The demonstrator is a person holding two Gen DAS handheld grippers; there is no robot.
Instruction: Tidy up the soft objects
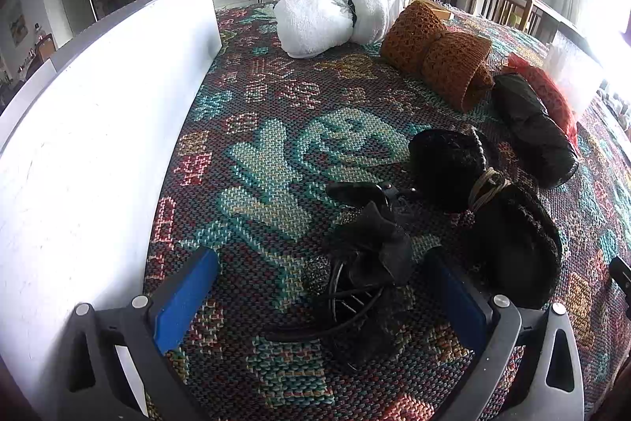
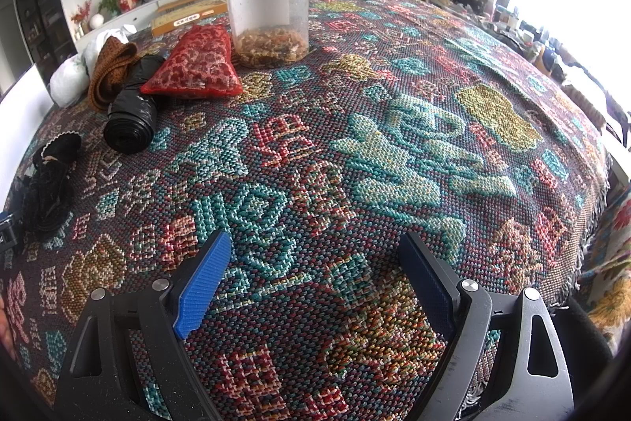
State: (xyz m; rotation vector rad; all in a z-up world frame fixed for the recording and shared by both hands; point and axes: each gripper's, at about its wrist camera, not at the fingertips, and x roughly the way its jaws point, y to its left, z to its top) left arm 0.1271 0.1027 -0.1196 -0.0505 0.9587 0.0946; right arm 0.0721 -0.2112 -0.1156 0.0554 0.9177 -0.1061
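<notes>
left gripper (image 1: 319, 298): jaws wide, black bow (image 1: 370, 255) lying loose between, pads clear
right gripper (image 2: 315, 283): jaws apart, nothing held, over cloth (image 2: 394, 152)
row: towel (image 1: 327, 18), brown knit (image 1: 437, 54), black roll (image 1: 532, 129)

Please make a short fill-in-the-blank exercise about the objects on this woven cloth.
1. The clear jar has a ____ lid.
2. The mesh pouch beside the jar is ____.
3. The fluffy bundle at the far end is ____.
4. The black headband lies between the pads of the ____ gripper.

Answers: black; red; white; left
</notes>
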